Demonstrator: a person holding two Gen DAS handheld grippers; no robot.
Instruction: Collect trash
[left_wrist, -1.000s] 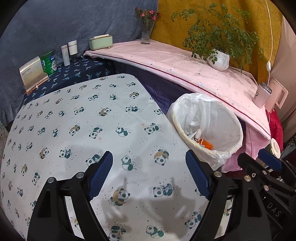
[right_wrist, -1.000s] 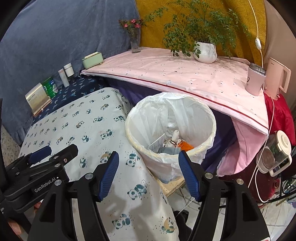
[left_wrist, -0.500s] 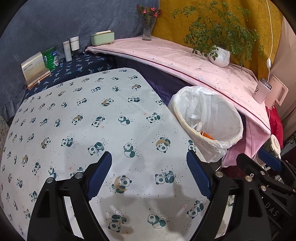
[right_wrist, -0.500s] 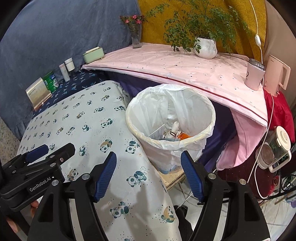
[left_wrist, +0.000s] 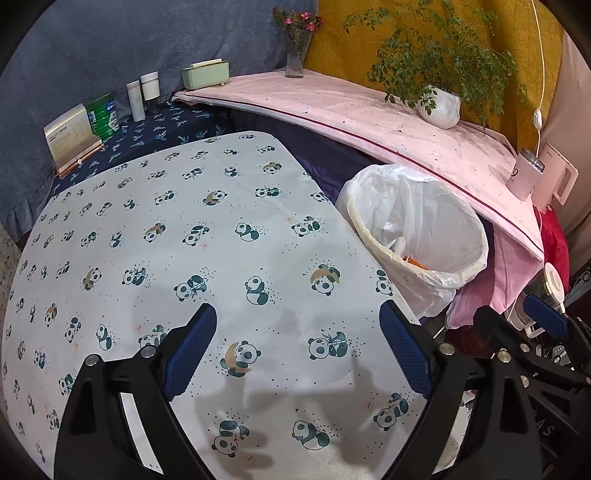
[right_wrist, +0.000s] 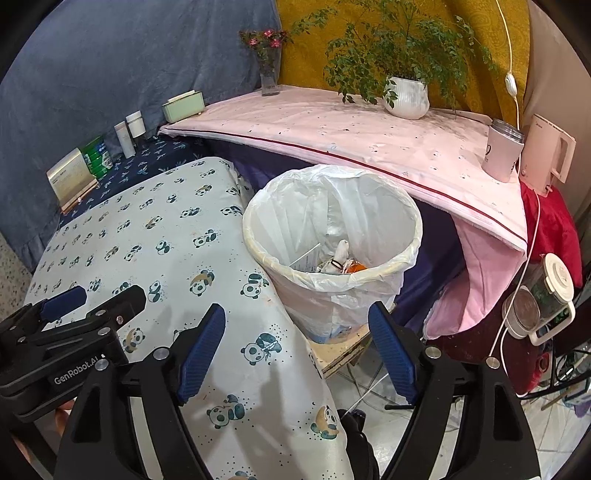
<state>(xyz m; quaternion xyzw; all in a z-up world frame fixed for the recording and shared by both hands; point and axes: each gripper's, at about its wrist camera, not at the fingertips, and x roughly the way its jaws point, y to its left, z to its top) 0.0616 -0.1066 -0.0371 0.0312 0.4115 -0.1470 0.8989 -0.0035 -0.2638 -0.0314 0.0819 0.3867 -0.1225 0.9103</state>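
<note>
Both the left gripper and right gripper are opening with nothing between their jaws, above the panda-print table. The lined trash bin with trash inside stands beyond the right jaws, beside the table's edge.

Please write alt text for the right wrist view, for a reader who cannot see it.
The right gripper, its jaws opening with nothing between them, points down at a white-lined trash bin holding some rubbish, beside a table with a panda-print cloth. The left gripper shows at lower left, and a pink-covered shelf behind carries a potted plant.
</note>
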